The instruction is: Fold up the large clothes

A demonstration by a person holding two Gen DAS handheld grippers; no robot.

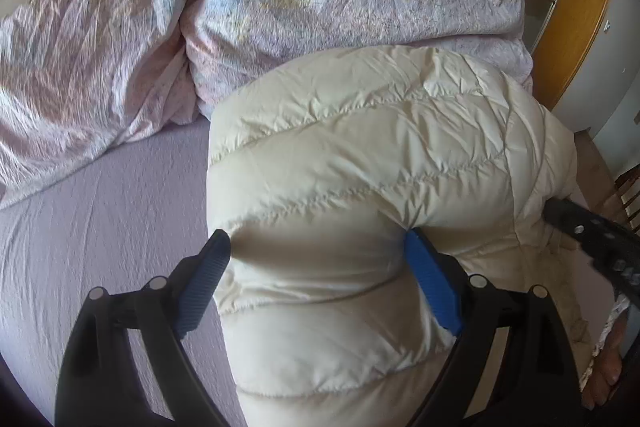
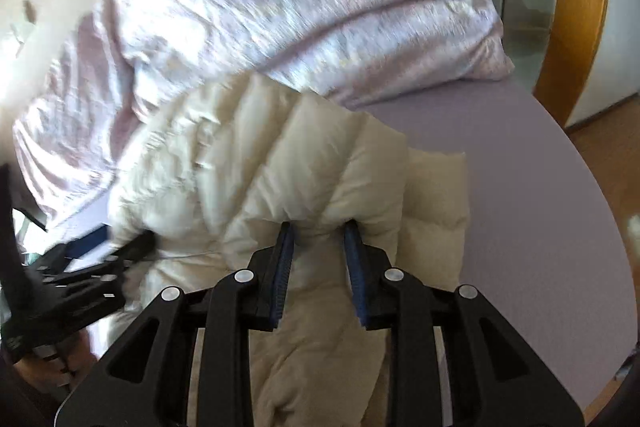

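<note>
- Here the cream puffer jacket [image 1: 360, 155] is seen on the bed [image 1: 100, 211], its lower part cut off.
- It is gripped widely by the left gripper [image 1: 316, 247].
- A bunched fold is pinched by the right gripper [image 2: 318, 227]; fingertips are buried.

Daylit bedroom, two fisheye views, one sharp and one smeared.

Soft daylight glares on the pink duvet [image 1: 100, 39] and blows out the right view's left edge; the right wrist view is motion-blurred, edges curve into black corners, shadow pools under the cream jacket [image 1: 360, 155].
</note>
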